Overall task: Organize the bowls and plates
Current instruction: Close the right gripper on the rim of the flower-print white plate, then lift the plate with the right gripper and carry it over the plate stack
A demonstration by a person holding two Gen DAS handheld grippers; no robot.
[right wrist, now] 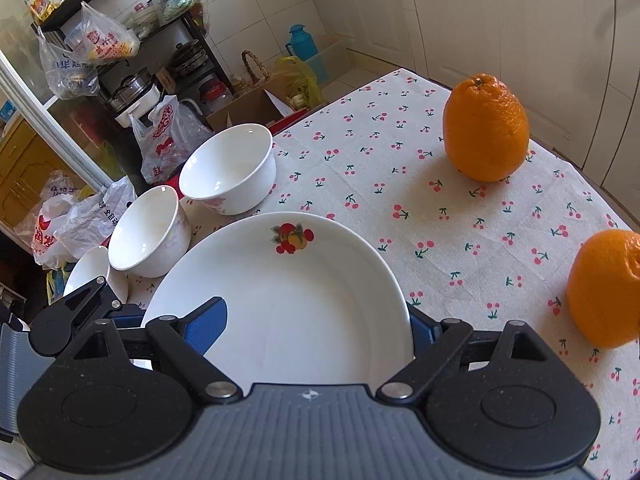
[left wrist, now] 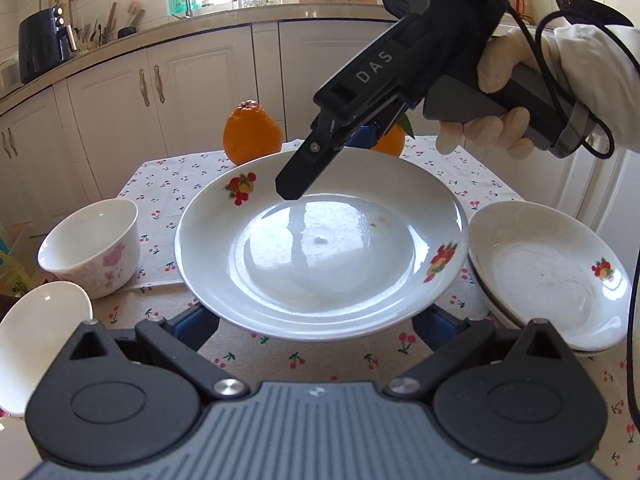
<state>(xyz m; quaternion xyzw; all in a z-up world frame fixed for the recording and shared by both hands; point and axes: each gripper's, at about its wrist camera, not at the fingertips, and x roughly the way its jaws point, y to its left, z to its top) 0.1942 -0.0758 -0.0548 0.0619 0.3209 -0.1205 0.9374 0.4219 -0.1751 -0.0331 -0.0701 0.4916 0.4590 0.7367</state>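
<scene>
Holding the big fruit-print plate (left wrist: 320, 248) between both claws: left claw (left wrist: 316, 320) straddles the near rim with its fingers wide, right claw (left wrist: 292, 188) comes in from the far side with one finger tip over the inner rim. Whether either actually clamps, I can't tell. Plate looks raised off the bench (left wrist: 168, 184), probably bound for the smaller plate stack (left wrist: 552, 276) just right; bowls (right wrist: 228, 168) stay grouped left.

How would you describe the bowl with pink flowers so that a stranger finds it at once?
Start at the cherry-print tablecloth and find the large fruit-printed plate in its middle. On the side away from the stacked small plates, near the table edge, stands a deep white bowl; only it bears pink blossoms.
</scene>
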